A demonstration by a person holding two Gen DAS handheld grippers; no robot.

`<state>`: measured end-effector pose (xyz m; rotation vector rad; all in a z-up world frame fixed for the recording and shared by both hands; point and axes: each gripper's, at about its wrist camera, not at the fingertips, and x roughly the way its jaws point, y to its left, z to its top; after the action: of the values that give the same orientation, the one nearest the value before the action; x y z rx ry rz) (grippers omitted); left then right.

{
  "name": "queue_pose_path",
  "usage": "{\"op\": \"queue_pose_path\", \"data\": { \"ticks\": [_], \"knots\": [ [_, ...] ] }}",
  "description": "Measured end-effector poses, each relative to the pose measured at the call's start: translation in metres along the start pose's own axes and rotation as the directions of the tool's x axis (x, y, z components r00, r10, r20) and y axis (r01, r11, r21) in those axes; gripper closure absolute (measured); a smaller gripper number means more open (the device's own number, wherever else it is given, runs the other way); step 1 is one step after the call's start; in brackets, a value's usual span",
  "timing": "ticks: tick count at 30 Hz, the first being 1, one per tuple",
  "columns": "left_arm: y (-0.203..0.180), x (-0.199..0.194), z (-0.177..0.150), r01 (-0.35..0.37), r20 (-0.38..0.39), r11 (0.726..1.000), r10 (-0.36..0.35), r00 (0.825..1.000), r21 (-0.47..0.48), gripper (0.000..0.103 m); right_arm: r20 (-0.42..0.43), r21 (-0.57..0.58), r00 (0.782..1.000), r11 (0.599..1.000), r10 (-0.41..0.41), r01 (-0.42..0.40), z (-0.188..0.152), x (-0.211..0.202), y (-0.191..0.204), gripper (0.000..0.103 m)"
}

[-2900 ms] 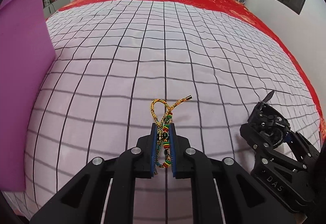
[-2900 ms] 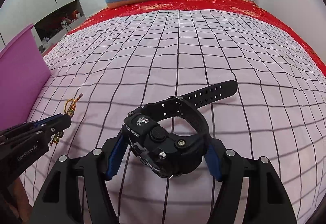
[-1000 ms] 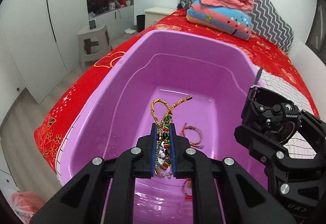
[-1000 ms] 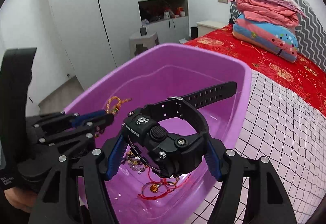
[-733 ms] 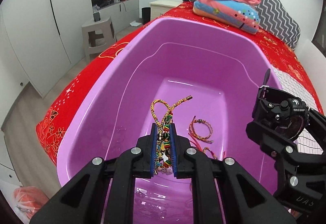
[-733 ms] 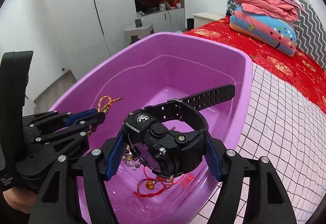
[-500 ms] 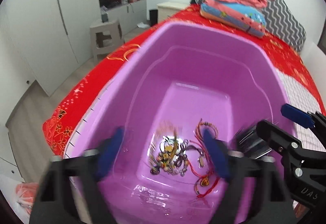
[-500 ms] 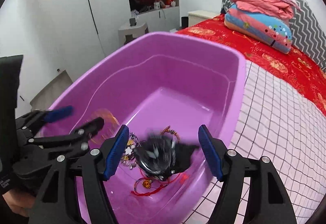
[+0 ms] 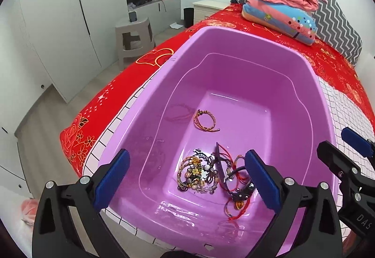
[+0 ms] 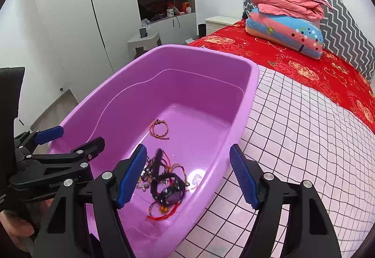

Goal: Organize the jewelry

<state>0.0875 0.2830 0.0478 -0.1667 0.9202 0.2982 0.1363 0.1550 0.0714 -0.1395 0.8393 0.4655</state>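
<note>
Left wrist view: the left claw (image 9: pixel 186 174) hangs over a purple plastic tub (image 9: pixel 236 34) that sits on a bed with a red patterned cover (image 9: pixel 337 65). Its blue-padded jaws are spreading wide, with nothing between them. Directly ahead of the claw and below it, on the tub floor, lies a tangle of beaded bracelets (image 9: pixel 195 174). Just right of that, near the right pad, lies a black plastic wristwatch (image 9: pixel 230 178) among red cord bracelets (image 9: pixel 236 207), its strap running away from the claw. Farther ahead, a braided orange bracelet (image 9: pixel 206 121) lies flat and apart from the pile.

Right wrist view: the right claw (image 10: pixel 187 176) stands open and empty above the tub's near corner and the pink checked sheet (image 10: pixel 304 140). The watch lies between and below its pads, case nearest, one strap end pointing away to upper left. The left claw sits at left, jaws apart.
</note>
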Motion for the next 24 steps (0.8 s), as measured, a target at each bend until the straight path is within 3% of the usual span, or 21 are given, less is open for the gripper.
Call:
{"op": "queue_pose_path", "data": {
  "ticks": [24],
  "knots": [
    [-0.015, -0.020, -0.003, 0.004, 0.001, 1.000, -0.004, 1.000, 0.001, 0.007, 0.018, 0.023, 1.000, 1.000, -0.013, 0.012, -0.013, -0.026, -0.009, 0.033]
  ]
}}
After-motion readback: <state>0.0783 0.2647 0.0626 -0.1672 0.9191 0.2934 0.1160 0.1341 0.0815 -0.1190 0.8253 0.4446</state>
